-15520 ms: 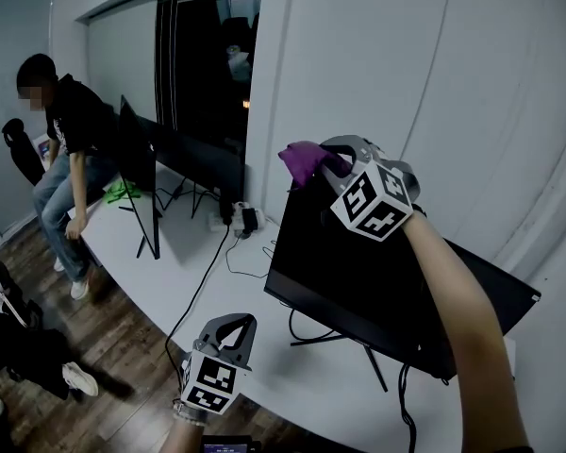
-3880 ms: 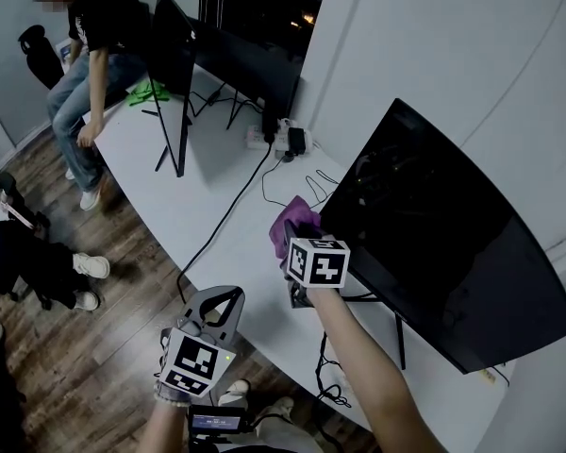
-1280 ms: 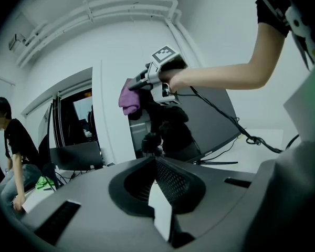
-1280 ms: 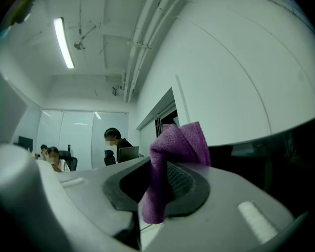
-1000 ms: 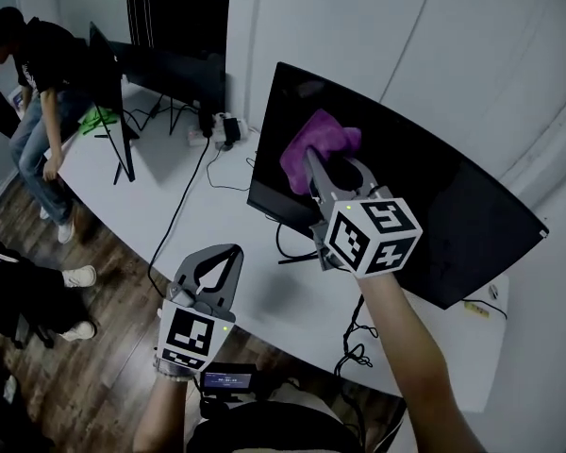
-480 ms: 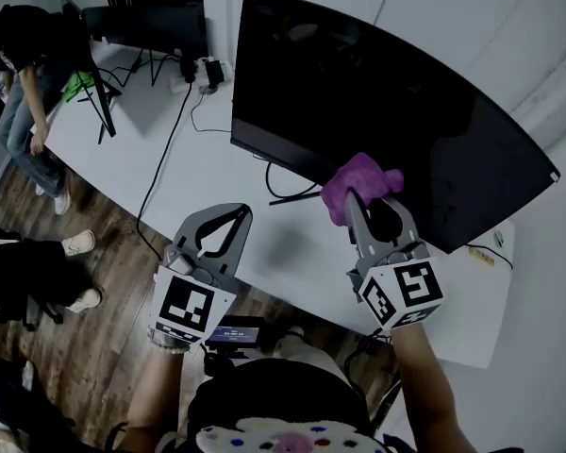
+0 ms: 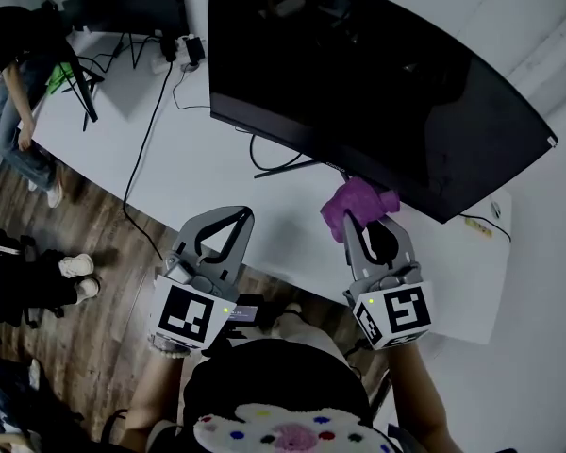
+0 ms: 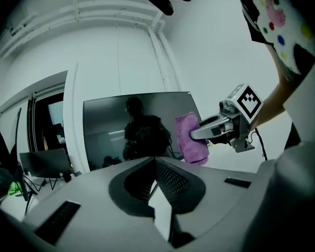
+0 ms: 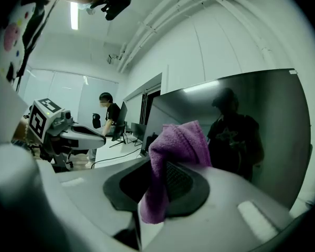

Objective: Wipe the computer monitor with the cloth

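Left gripper [image 7: 231, 217] idle, jaws closed on nothing; right gripper [image 7: 360, 225] pinches the purple cloth [image 7: 357, 201].
The monitor [image 7: 358, 74] stretches left to right beyond the cloth, nearest the right gripper, which sits just short of its lower edge.

Office: monitors [image 7: 358, 74] along a long white desk [image 7: 208, 173], trailing cables [image 7: 142, 147].
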`<control>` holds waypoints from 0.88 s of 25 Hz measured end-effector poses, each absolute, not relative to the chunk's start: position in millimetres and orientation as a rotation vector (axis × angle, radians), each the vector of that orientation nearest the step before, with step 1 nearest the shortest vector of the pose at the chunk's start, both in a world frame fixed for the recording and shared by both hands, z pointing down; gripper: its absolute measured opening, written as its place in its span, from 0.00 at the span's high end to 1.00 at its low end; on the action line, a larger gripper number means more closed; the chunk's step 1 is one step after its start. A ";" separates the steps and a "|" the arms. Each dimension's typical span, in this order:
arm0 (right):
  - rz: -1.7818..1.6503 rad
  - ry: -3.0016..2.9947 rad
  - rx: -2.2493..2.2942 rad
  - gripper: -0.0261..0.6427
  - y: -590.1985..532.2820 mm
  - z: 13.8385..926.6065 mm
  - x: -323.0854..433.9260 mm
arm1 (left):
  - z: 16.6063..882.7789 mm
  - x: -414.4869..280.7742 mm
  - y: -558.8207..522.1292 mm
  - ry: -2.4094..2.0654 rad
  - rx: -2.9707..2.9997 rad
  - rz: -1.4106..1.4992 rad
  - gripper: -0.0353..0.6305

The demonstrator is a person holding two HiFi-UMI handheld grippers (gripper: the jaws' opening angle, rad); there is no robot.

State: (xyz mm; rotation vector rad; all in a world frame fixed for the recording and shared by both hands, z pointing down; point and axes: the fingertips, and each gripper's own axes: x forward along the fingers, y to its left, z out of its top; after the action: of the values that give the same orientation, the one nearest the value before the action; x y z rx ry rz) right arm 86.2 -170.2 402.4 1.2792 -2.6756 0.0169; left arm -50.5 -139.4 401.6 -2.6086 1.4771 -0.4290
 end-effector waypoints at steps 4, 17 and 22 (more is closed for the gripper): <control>0.037 -2.678 1.272 0.86 -157.6 413.5 87.9 | 412.0 -43.2 -132.3 1.455 -2.635 -0.467 0.94; 0.022 -2.634 1.288 0.86 -143.0 421.6 100.1 | 414.9 -39.1 -125.2 1.442 -2.626 -0.510 0.94; 0.010 -2.637 1.277 0.86 -140.3 421.9 97.9 | 414.1 -37.7 -124.4 1.428 -2.619 -0.521 0.94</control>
State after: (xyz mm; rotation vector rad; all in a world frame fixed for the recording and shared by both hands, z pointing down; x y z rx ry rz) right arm 97.9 -140.3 421.9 1.2775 -2.6365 0.0098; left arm -37.7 -124.4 414.1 -2.6195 1.4282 -0.5209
